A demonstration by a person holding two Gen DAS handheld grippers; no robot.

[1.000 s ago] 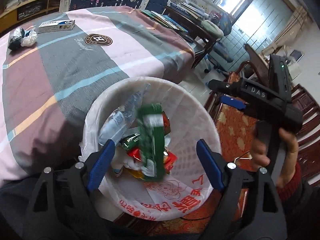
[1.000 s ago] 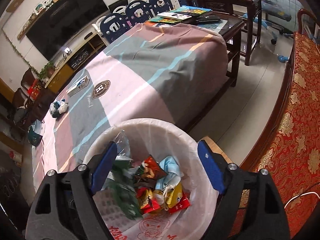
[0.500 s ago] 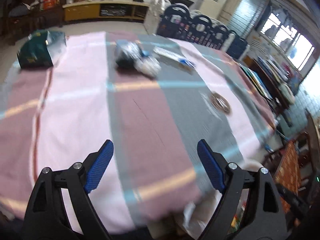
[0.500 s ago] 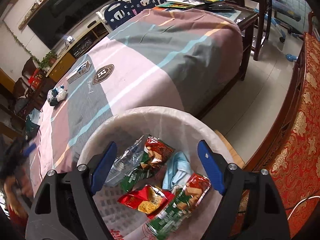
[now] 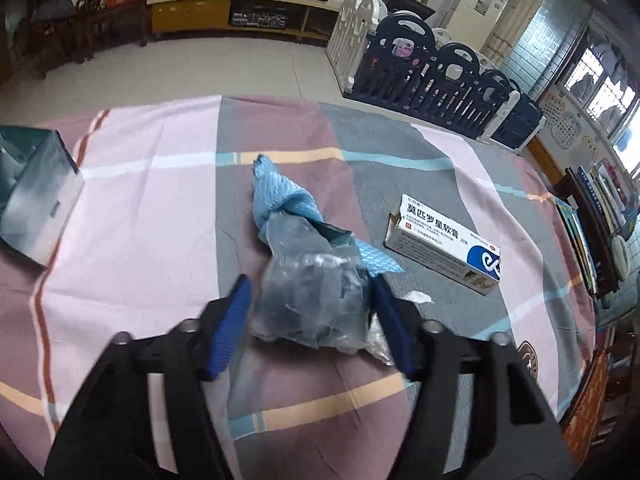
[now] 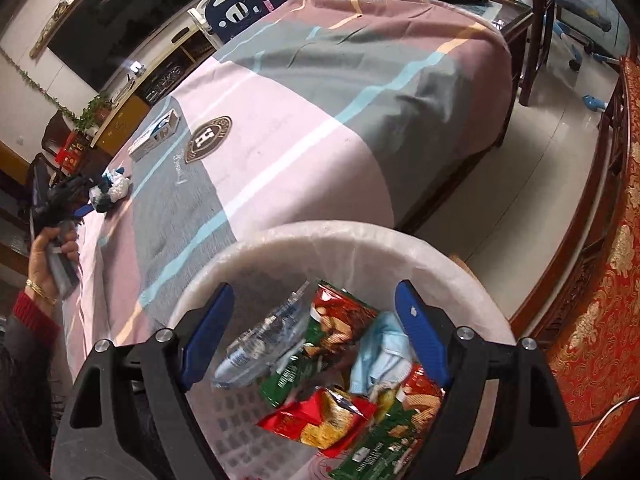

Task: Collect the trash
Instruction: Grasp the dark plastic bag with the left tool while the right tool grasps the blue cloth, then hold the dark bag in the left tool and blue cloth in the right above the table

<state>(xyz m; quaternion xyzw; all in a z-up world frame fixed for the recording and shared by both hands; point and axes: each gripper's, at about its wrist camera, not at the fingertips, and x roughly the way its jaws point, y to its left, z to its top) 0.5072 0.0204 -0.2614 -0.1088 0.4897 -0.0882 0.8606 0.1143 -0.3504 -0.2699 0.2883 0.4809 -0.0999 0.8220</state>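
Striped tablecloth (image 5: 160,216); left gripper (image 5: 310,320) spread around crumpled bag (image 5: 312,292) mid-frame; right gripper (image 6: 316,334) spread over bin (image 6: 460,256), lower frame.

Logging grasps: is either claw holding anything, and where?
Nothing held. The left claw is open around the crumpled plastic bag; the right claw is open above the trash bin.

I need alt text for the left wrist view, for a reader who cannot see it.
The left tool, its blue fingers open, straddles a crumpled clear plastic bag with blue cloth lying on a pink and grey striped tablecloth. A white and blue medicine box lies to the right.
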